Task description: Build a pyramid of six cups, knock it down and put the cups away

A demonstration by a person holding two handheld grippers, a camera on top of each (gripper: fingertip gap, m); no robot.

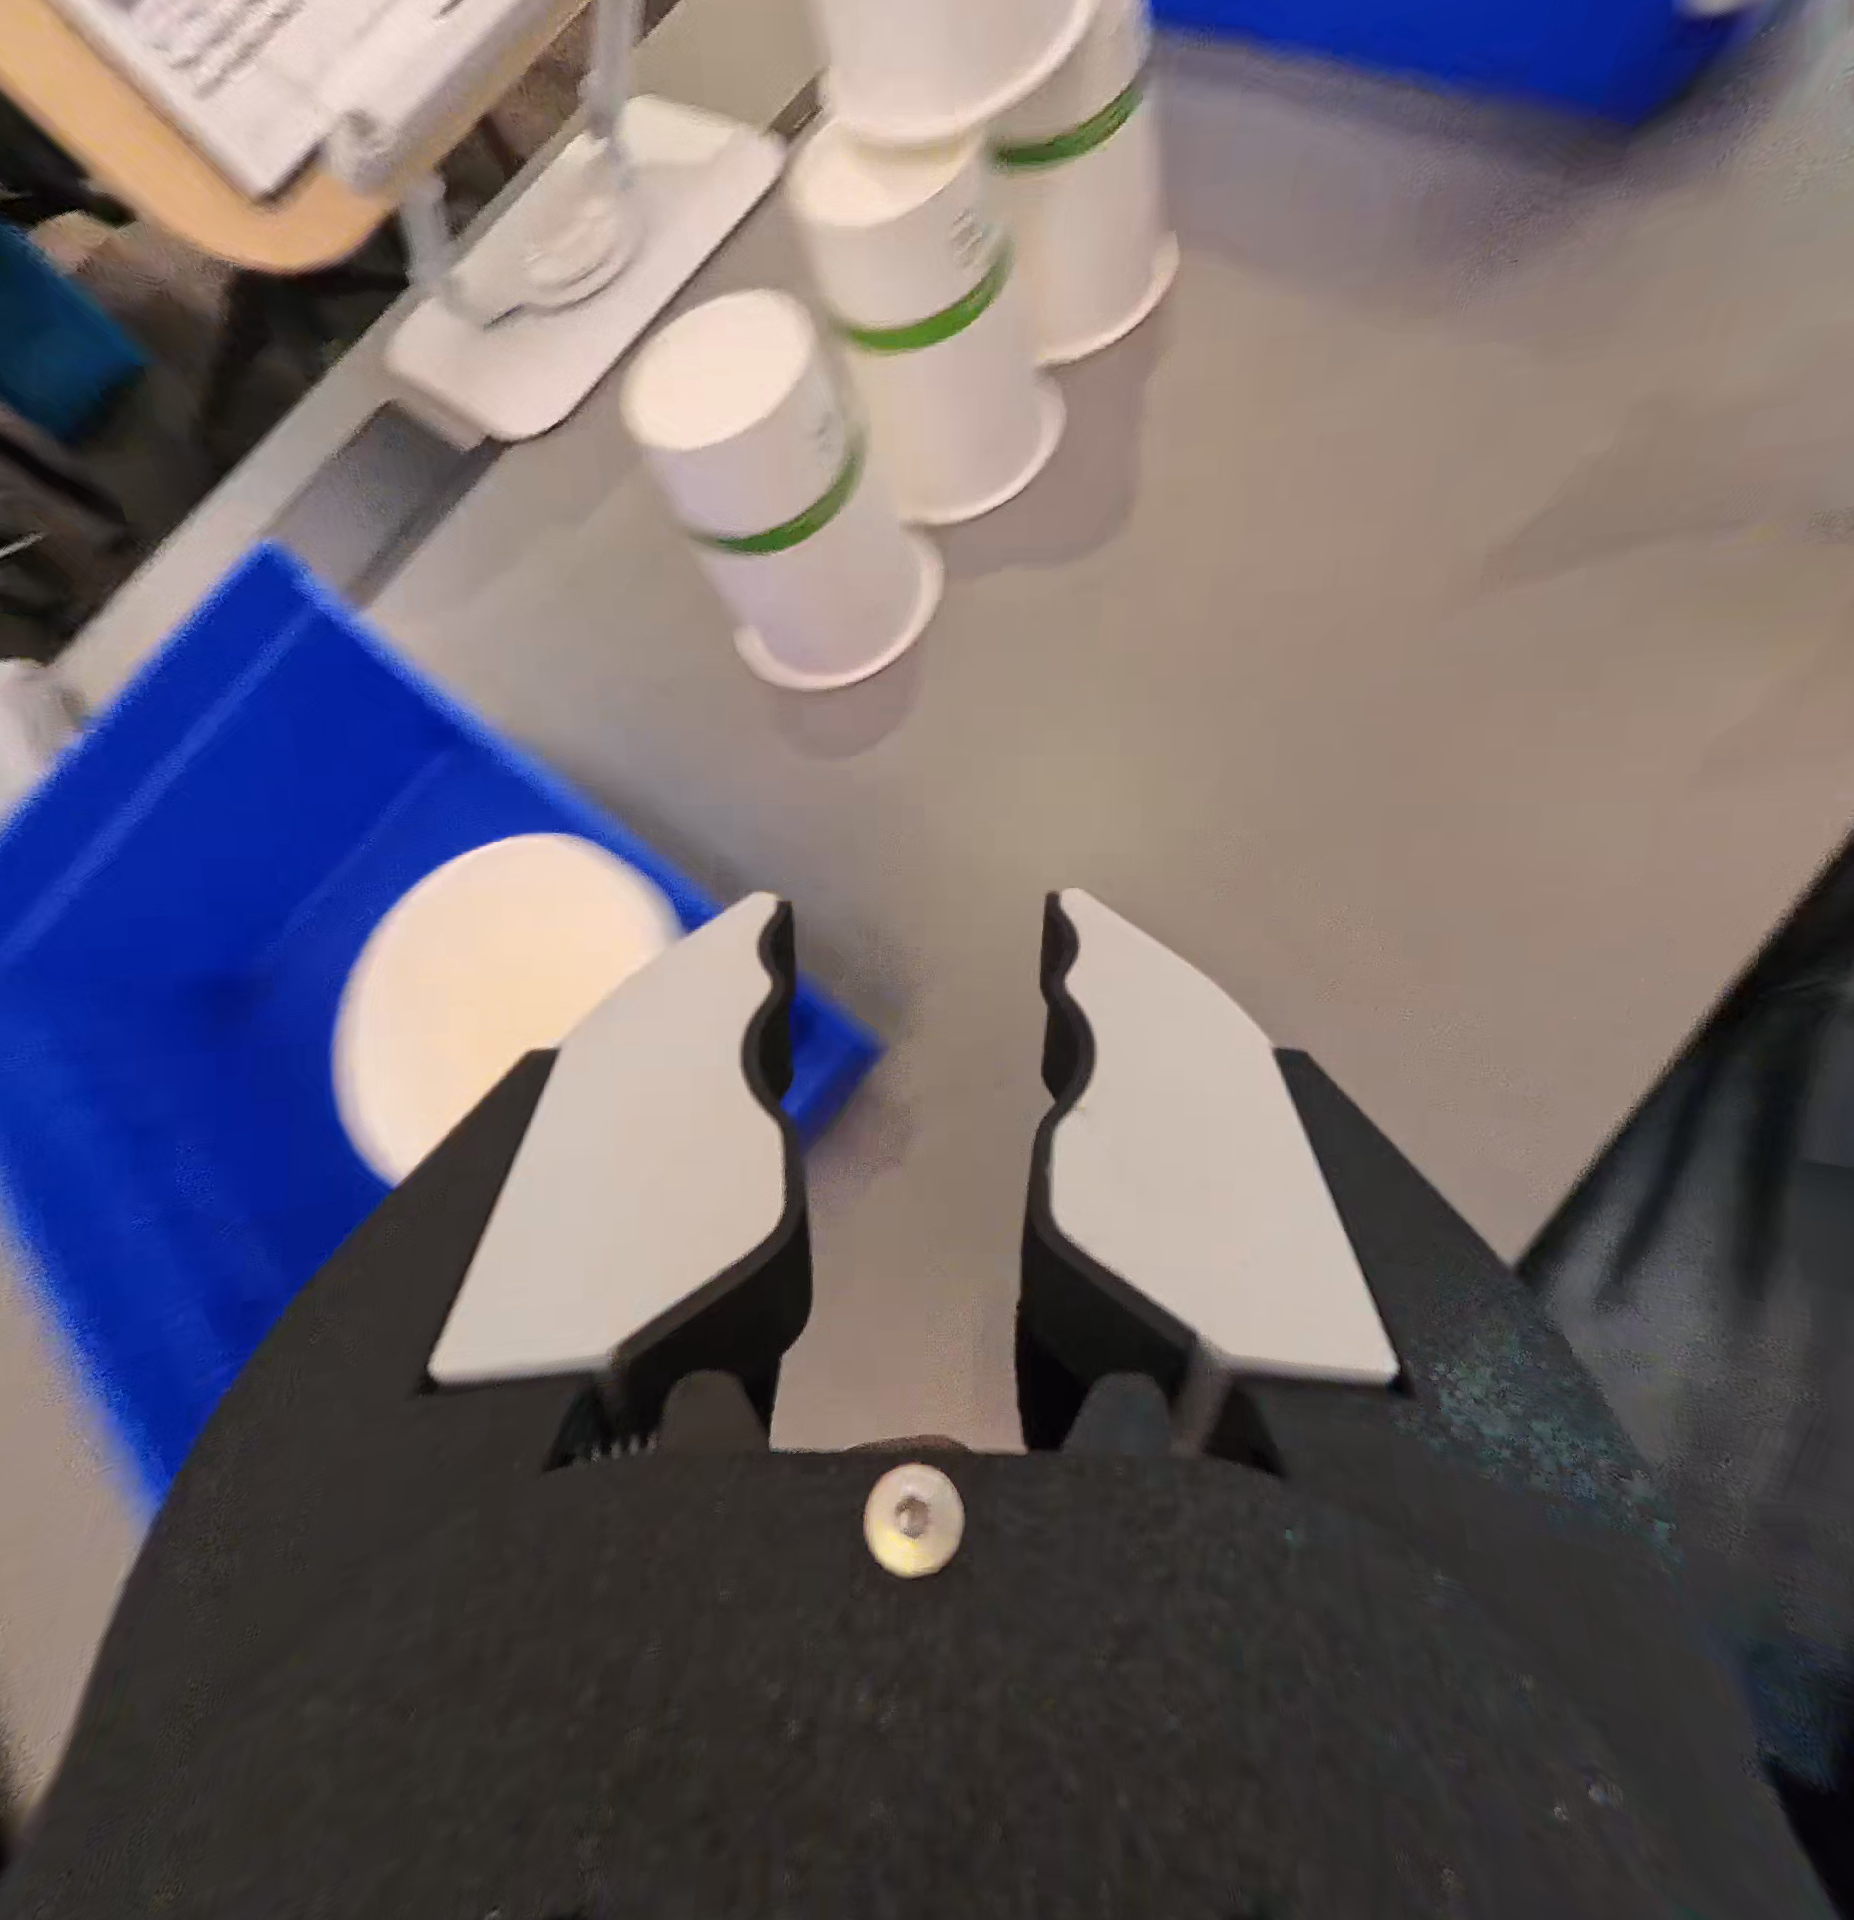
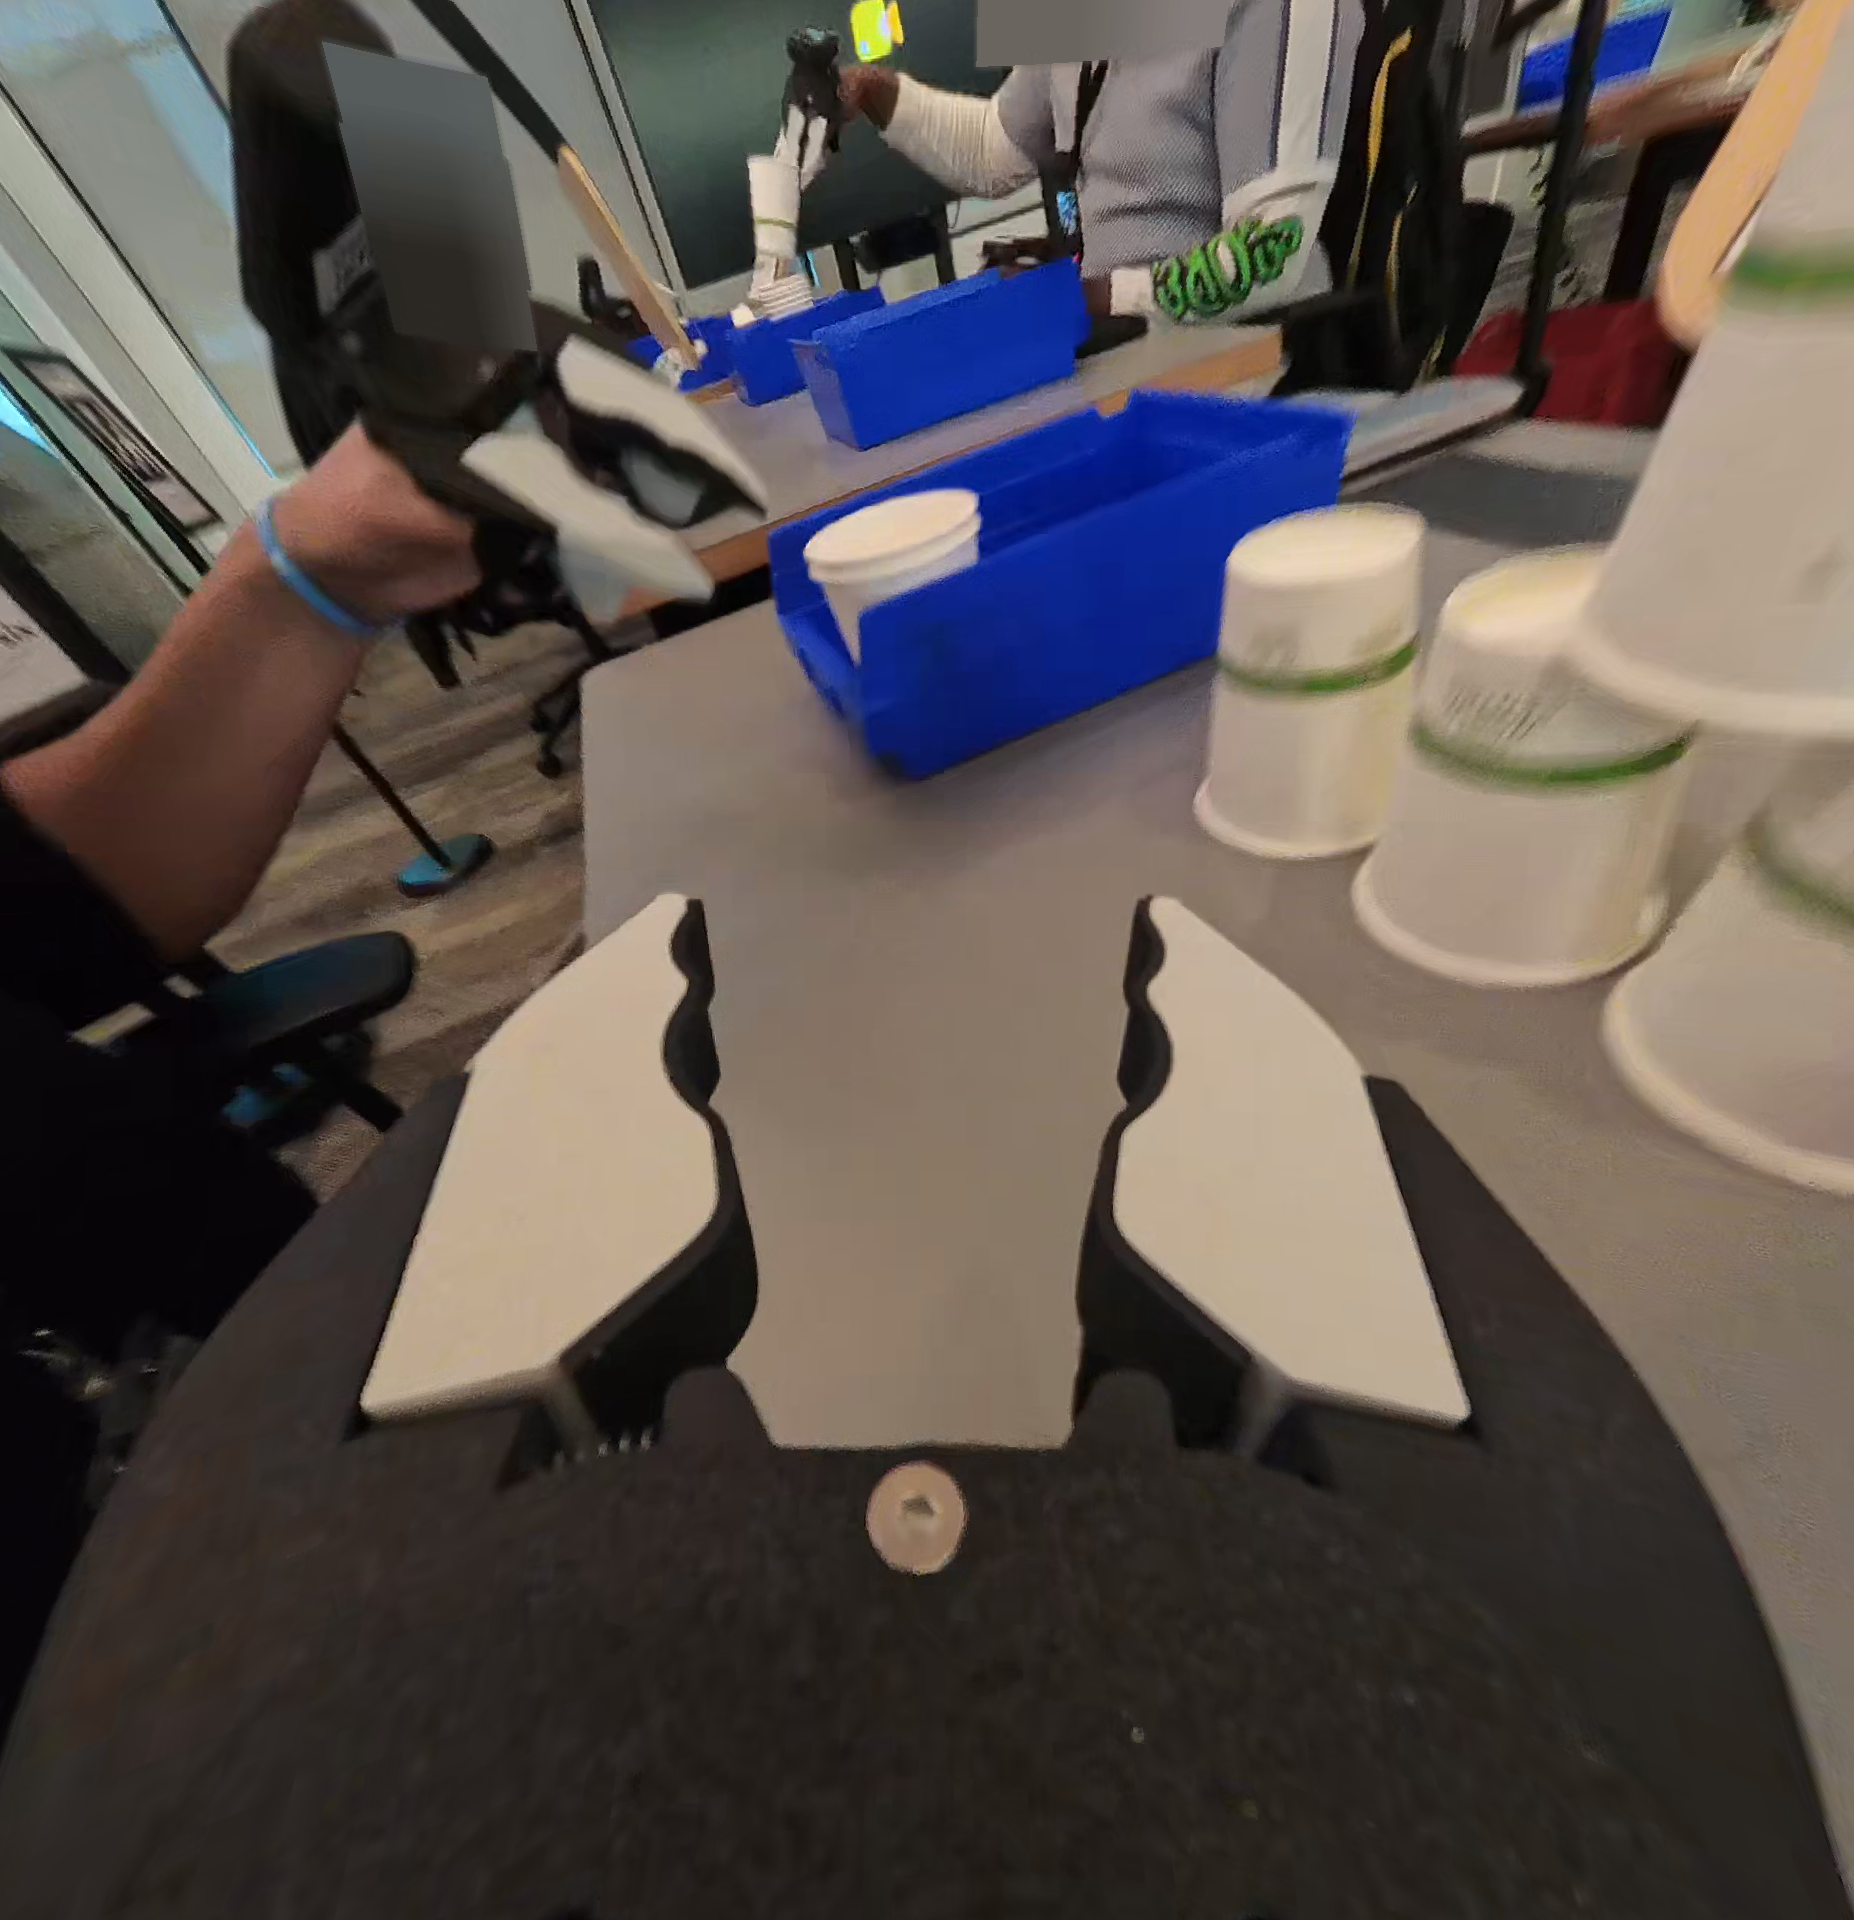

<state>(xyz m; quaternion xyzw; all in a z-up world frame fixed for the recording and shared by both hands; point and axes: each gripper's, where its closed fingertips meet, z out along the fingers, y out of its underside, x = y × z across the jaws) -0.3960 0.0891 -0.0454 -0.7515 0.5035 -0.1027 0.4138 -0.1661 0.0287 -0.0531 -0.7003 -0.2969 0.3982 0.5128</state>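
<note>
The left gripper (image 1: 918, 997), black with pale grey finger plates, hangs over the smooth grey table (image 1: 1266, 831) with its jaws apart and nothing between them. The right gripper (image 2: 918, 997), made the same way, also has its jaws apart and holds nothing. It sits low over the near part of the table.

Just to the left of the left gripper is a bright blue plastic bin (image 1: 227, 831). One white paper cup (image 1: 466, 997) stands in it with its mouth up, right by the gripper's left finger. The right wrist view shows that cup peeking over the bin's low front edge.

Farther out on the table stands a row of three white paper cups with green bands (image 1: 788, 488), all upside down and close side by side. One more upside-down cup (image 1: 923, 62) rests on top of the row. The exact count is hard to tell, because the far cups are blurry and cut off at the edge.

These cups look very light and thin. A hard squeeze would probably crush one, and a small bump could tip the stack. I think the best hold is a gentle pinch across the side wall, near the middle. The rim looks firmer, so pinching there may work too.

Past the cups is a flat white stand (image 1: 590, 281) with a clear post.
</note>
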